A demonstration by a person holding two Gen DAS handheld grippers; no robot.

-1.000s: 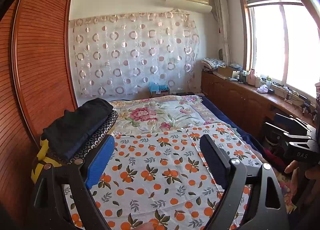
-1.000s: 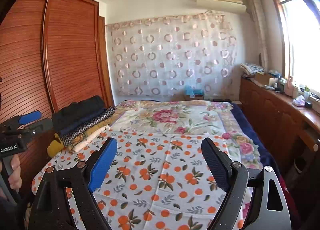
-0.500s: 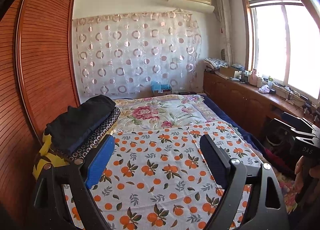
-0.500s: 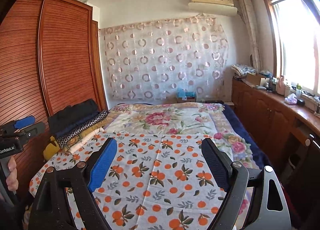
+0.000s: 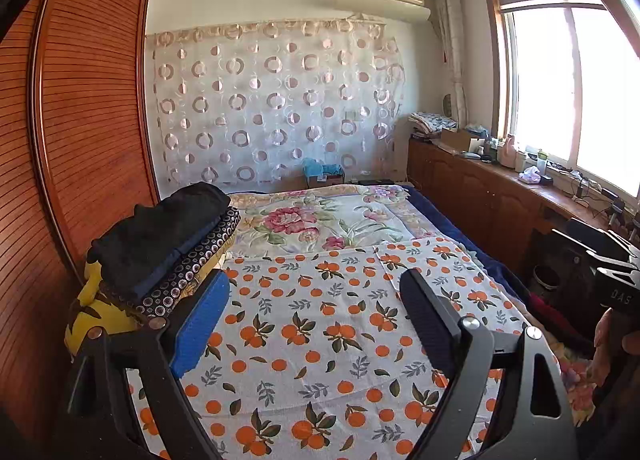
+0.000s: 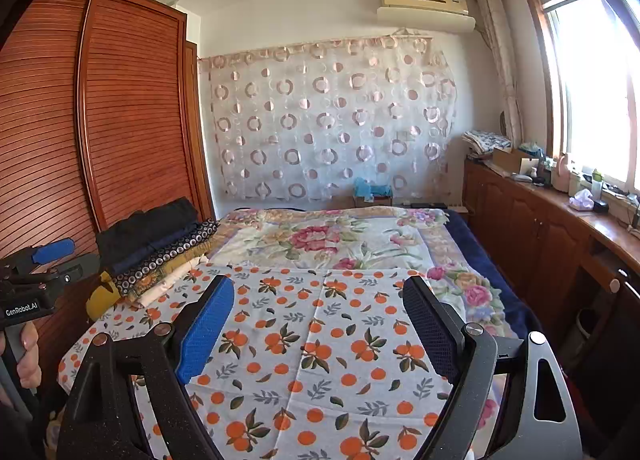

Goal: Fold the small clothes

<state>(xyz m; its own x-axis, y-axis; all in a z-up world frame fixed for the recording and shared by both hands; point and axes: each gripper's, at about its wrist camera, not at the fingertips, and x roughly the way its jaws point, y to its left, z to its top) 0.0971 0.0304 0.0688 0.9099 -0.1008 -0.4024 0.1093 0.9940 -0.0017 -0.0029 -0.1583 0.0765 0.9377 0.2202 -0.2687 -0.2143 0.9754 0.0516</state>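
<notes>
Left wrist view: we hold both grippers, left gripper [image 5: 314, 300] and right gripper [image 6: 320, 304], wide and empty, now raised higher above the bed [image 5: 320, 340]; folded clothes [image 5: 160, 244] stay stacked.

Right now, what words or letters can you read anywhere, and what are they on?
"GenRobot.AI": white letters on the left gripper's black body, right wrist view.
"DAS": pale letters on the right gripper's black body, left wrist view; any letters past these are cut off.
The air conditioner, the bottles and the boxes on the counter carry no marks that can be read.
</notes>
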